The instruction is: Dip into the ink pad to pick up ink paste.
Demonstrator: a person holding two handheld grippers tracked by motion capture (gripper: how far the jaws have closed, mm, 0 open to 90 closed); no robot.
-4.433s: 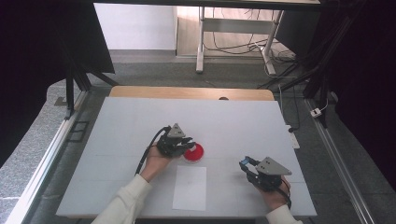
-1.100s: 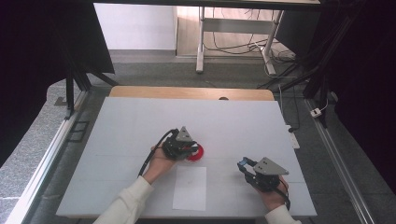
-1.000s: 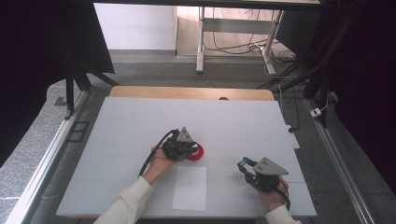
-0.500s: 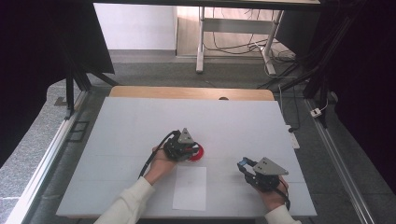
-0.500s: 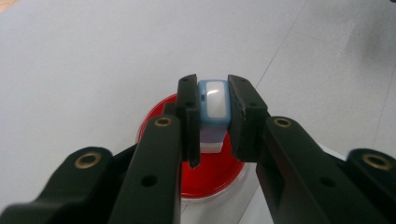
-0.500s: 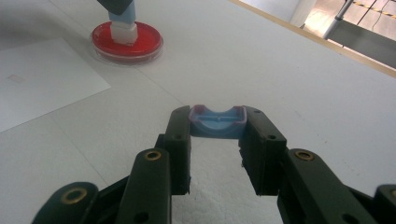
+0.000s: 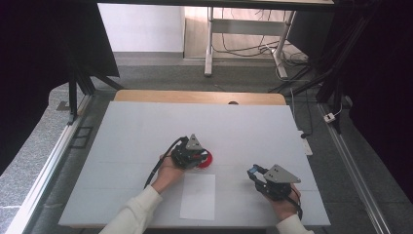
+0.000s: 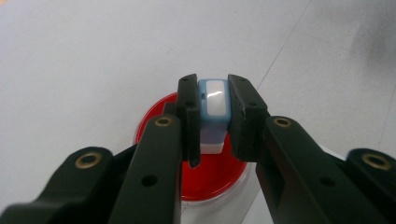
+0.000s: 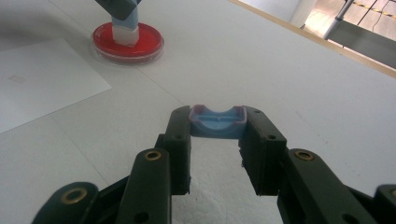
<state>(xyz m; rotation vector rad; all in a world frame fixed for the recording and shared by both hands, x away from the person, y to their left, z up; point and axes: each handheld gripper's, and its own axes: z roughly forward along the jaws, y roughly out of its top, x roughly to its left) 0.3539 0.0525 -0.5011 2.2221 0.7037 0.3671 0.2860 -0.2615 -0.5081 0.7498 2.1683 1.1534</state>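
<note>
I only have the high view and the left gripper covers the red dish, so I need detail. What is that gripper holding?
Observer: The left gripper is shut on a small blue and white stamp, seen in its own view.
Operator: Is the stamp touching the red dish?
Observer: The right gripper view shows its white base standing inside the red dish.
Operator: And the right gripper?
Observer: The right gripper is shut on a curved blue cap, held above the white table.
Operator: Anything near the dish?
Observer: A white paper sheet lies flat beside it.
</note>
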